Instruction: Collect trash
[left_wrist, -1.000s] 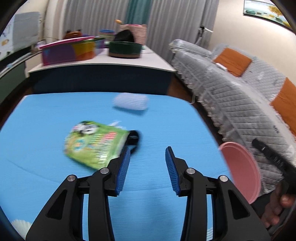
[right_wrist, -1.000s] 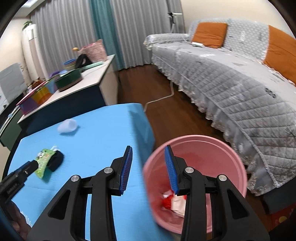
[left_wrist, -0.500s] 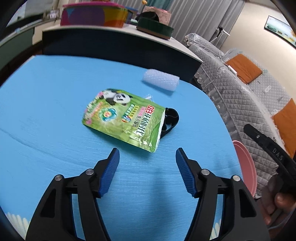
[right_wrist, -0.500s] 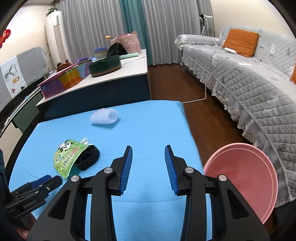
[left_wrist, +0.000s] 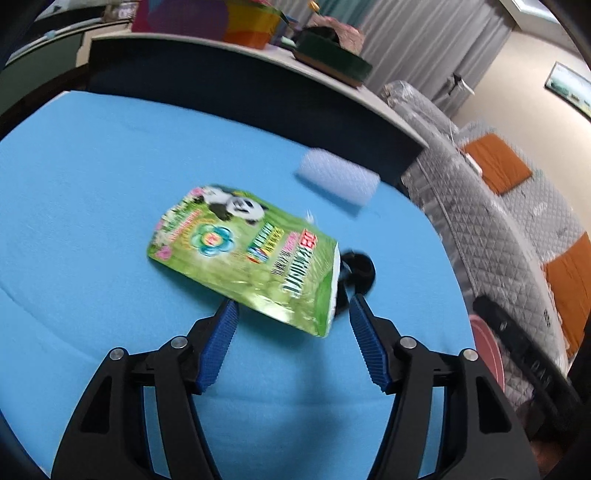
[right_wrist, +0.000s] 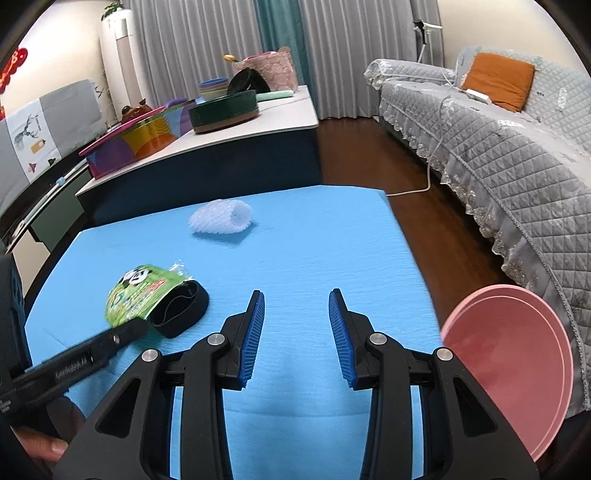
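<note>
Just glossy crinkled green pouch (left_wrist: 247, 254)

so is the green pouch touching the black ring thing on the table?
Touching. In the right wrist view the green pouch overlaps the rim of the black ring, its edge lying on it with no blue table between them.

Left gripper (left_wrist: 293, 314) jaws wide apart, green panda pouch (left_wrist: 251, 254) lying just ahead between fingertips, black ring (left_wrist: 356, 271) ahead-right, white foam sleeve (left_wrist: 338, 177) farther ahead.
</note>
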